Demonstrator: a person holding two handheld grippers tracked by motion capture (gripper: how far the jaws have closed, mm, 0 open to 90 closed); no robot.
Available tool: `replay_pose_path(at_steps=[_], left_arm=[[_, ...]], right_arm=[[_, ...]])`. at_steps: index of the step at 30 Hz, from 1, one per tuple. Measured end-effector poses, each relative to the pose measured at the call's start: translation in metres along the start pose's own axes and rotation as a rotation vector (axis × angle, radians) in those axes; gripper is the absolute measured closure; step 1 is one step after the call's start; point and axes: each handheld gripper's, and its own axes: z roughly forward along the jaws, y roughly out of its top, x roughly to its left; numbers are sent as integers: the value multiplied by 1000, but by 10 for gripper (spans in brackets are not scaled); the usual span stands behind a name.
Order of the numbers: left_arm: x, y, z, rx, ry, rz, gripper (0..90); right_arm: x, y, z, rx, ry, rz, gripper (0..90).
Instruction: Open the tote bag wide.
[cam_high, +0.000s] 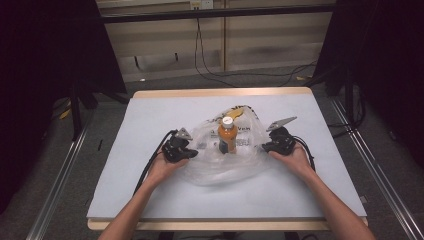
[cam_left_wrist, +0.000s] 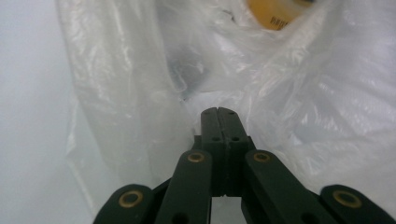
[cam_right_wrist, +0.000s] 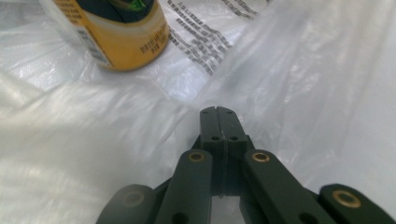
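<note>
A clear plastic bag (cam_high: 225, 155) is spread crumpled over the middle of the pale worktop (cam_high: 150, 115), and an orange bottle (cam_high: 227, 136) with a white cap is seen standing upright inside it, toward the far half of the bag. The left tongs (cam_high: 191, 153) are held at the bag's left edge and the right tongs (cam_high: 263, 147) at its right edge, so that the bottle is flanked by them and stands apart from both. In the left gripper view the left tongs (cam_left_wrist: 218, 112) are seen pressed together, tip against tip, with folds of the plastic bag (cam_left_wrist: 289, 93) lying just ahead of and around the tips; whether a thin layer of film is caught between the jaws cannot be told. A patch of the orange bottle (cam_left_wrist: 275, 11) is glimpsed through the film at the top of that view. In the right gripper view the right tongs (cam_right_wrist: 218, 111) are likewise pressed together over the plastic bag (cam_right_wrist: 93, 121), and again it cannot be told whether film is pinched. The lower part of the orange bottle (cam_right_wrist: 126, 37), with small print on its label, is seen beyond the tips to the upper left, beside black lettering printed on the bag. Both grippers are gripped by hands entering from the near edge.
</note>
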Motion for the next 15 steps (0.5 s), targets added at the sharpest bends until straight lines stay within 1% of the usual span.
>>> replay_pose_path(at_steps=[1,2,3,4,5,6,7,8,9,10,11,12,13,14,15], left_arm=[[4,-2,-4,31,9,41,900],[2,-6,-3,-17,22,-11,900],[5,-7,-7,16,24,19,900],[6,-10,-8,-1,29,-5,900],[9,-12,-11,12,34,0,900],[9,-13,-12,6,42,-23,900],[12,-16,-14,7,42,-16,900],[14,-21,-18,-4,44,-37,900],[14,-21,-18,-4,44,-37,900],[15,-23,-19,-6,36,-46,900],[15,-24,-20,-14,28,-58,900],[15,-25,-19,-27,21,-56,900],[15,-26,-18,-37,5,-62,900],[13,-26,-18,-40,-5,-64,900],[10,-25,-16,-50,-5,-52,900]], right_arm=[[-1,-4,-3,-6,-3,9,900],[-3,-6,-5,-7,4,18,900],[-3,-8,-8,-4,-10,13,900],[-3,-9,-10,-2,-13,11,900],[-4,-10,-11,2,-17,8,900],[-4,-11,-14,8,-31,10,900],[-5,-12,-15,8,-31,10,900],[-6,-14,-18,10,-37,14,900],[-6,-14,-18,10,-37,14,900],[-7,-18,-22,8,-47,24,900],[-7,-19,-22,3,-45,28,900],[-6,-19,-22,1,-51,20,900],[-4,-18,-21,1,-57,22,900],[-3,-18,-19,-9,-45,31,900],[0,-17,-16,-14,-31,28,900]])
